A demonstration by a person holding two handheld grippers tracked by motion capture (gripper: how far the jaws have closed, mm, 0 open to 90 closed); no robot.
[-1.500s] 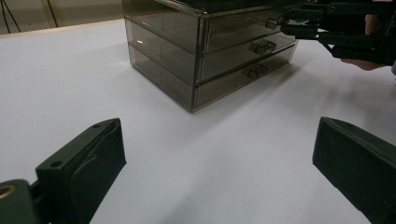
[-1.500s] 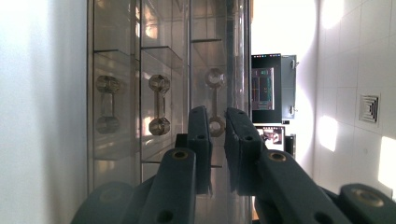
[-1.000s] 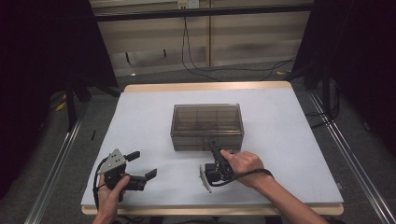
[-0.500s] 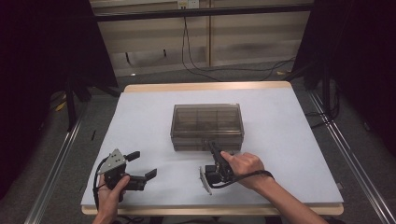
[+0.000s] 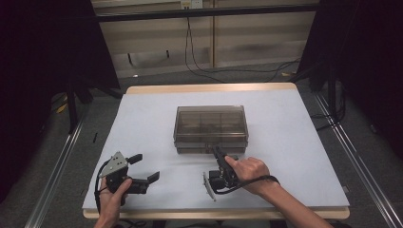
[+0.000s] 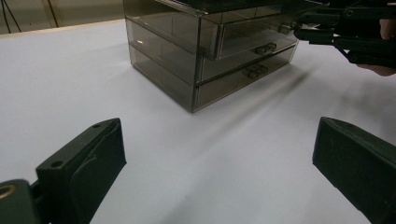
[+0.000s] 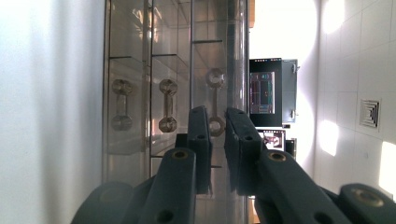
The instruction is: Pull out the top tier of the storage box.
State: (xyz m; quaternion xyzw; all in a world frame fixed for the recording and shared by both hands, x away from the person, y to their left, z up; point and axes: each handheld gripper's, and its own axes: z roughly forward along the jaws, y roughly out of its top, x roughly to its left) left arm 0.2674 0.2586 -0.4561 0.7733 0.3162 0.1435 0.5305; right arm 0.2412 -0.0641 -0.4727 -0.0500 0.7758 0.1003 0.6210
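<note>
A smoky see-through drawer box with three drawers stands in the middle of the white table. My right gripper, rolled on its side, reaches up to the box's front. In the right gripper view its jaws stand almost together, closed on the top drawer's handle. The left gripper view has the same gripper at that handle, and the top drawer seems to stand out a little. My left gripper rests near the front left of the table, open and empty, pointing toward the box.
The two lower drawers each carry a small handle and look pushed in. Black frames and cables stand on the floor beyond the table's far edge. Metal rails run along both sides of the table.
</note>
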